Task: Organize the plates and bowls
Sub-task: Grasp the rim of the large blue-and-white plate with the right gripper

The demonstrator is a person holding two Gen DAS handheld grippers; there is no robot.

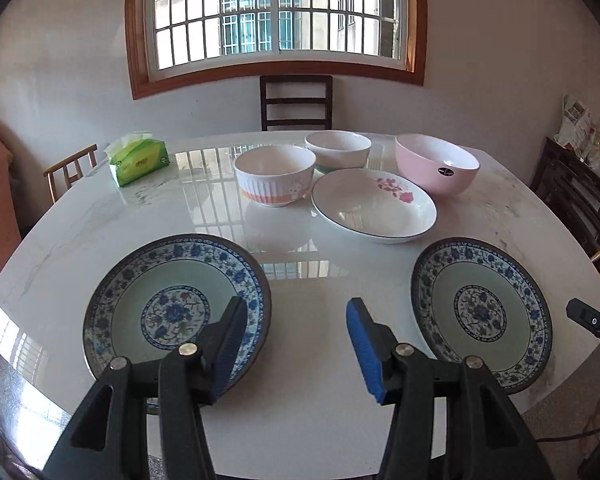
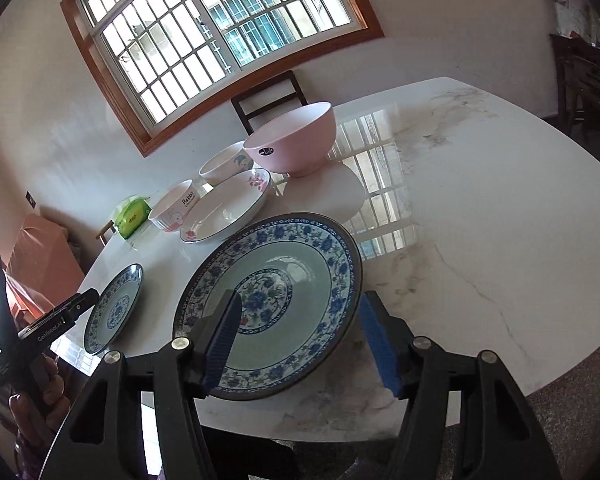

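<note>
My left gripper (image 1: 296, 350) released, empty above white marble table (image 1: 300, 380), my right gripper (image 2: 300, 344) released, probably hovering over blue floral ceramic plate (image 2: 300, 276), pink bowl (image 2: 296, 136) beyond

Each hand-held gripper, the left (image 1: 296, 344) and the right (image 2: 298, 340), is a black plastic frame with triangular cut-outs, round silver pivot screws and ribbed blue finger pads (image 1: 364, 350). White lettering marks the left one's body at nine o'clock in the right wrist view.
</note>
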